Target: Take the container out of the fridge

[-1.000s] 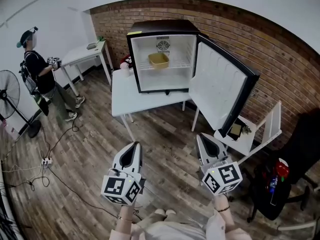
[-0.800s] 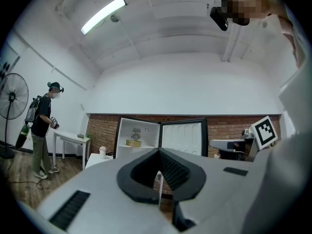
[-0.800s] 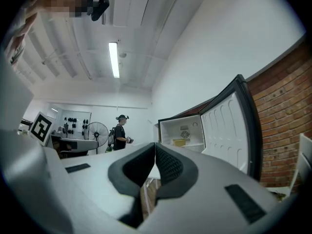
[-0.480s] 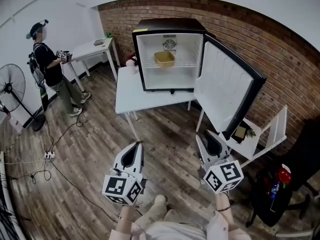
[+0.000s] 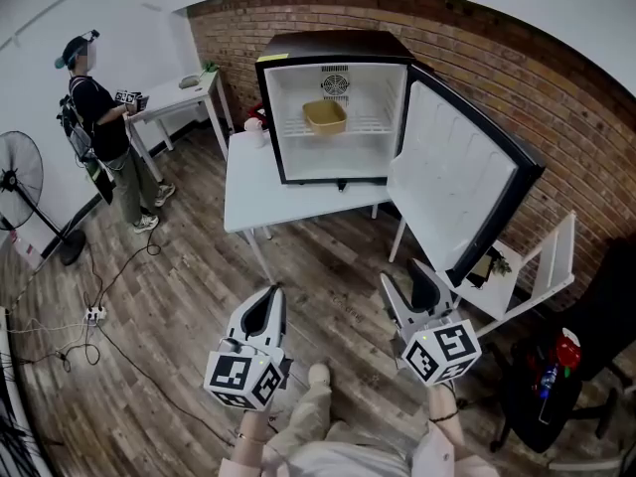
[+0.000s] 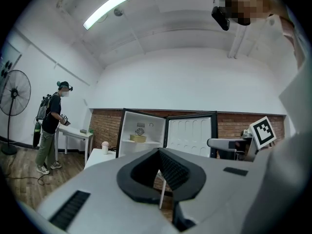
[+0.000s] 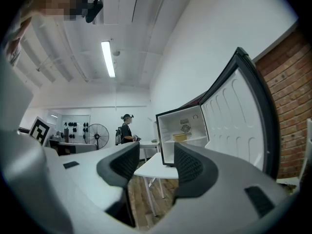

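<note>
Since the container (image 5: 324,117) sits on the wire shelf (image 5: 370,127) in the upper half of the fridge (image 5: 333,48), toward the back and a little left of middle, it is well apart from both grippers, and I judge the step in hand to be the approach. The door (image 5: 452,182) stands wide open to the right, so the way in looks free. The fridge rests on a white surface (image 5: 253,192) whose near part lies between the person and the shelf.

The right gripper (image 5: 407,288) has just been opening its fingers (image 7: 192,167), which stand spread with nothing between them. The left gripper (image 5: 265,304) has its fingers (image 6: 170,169) pressed together, empty.

To do this well, I would bring the right gripper in level at shelf height, clear of the door's edge. One finger should go inside the container's near wall and one outside; whether it could be straddled whole cannot be told from here. It should be lifted slightly off the wires before being drawn back, so the base does not catch on the shelf's front.
</note>
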Available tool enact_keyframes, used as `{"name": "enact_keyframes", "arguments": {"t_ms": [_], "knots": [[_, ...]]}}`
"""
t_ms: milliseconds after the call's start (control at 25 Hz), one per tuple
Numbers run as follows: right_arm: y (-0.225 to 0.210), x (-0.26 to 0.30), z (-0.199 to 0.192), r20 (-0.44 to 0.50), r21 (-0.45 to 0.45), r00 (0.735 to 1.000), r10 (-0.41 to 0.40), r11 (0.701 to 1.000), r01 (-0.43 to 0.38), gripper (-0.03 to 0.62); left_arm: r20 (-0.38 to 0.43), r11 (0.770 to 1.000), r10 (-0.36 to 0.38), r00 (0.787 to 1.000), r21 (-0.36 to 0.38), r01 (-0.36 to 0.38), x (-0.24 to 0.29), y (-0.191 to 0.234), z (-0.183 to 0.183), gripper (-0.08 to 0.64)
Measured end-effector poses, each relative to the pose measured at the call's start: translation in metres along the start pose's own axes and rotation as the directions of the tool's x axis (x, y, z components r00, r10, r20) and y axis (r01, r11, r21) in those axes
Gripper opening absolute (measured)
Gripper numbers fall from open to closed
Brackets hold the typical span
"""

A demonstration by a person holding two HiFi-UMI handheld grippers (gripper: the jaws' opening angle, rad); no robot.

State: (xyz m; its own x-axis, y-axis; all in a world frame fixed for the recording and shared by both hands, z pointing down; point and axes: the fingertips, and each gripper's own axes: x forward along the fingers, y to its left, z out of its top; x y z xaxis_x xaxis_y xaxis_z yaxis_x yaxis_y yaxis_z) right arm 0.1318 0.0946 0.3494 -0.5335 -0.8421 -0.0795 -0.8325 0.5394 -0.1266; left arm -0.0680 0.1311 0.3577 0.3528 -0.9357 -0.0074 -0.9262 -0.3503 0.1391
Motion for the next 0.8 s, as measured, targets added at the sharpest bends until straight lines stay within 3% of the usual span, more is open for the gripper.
{"name": "enact_keyframes", "arguments": {"t_ms": [800], "knots": [[-0.057,0.181,-0.03,-0.054,0.032,0.998,-0.027,0.999,0.029,0.212,-0.053,0.998,-0.054,0.997,-0.025,0.053,0.164,0.111,-0.002,-0.008]]}}
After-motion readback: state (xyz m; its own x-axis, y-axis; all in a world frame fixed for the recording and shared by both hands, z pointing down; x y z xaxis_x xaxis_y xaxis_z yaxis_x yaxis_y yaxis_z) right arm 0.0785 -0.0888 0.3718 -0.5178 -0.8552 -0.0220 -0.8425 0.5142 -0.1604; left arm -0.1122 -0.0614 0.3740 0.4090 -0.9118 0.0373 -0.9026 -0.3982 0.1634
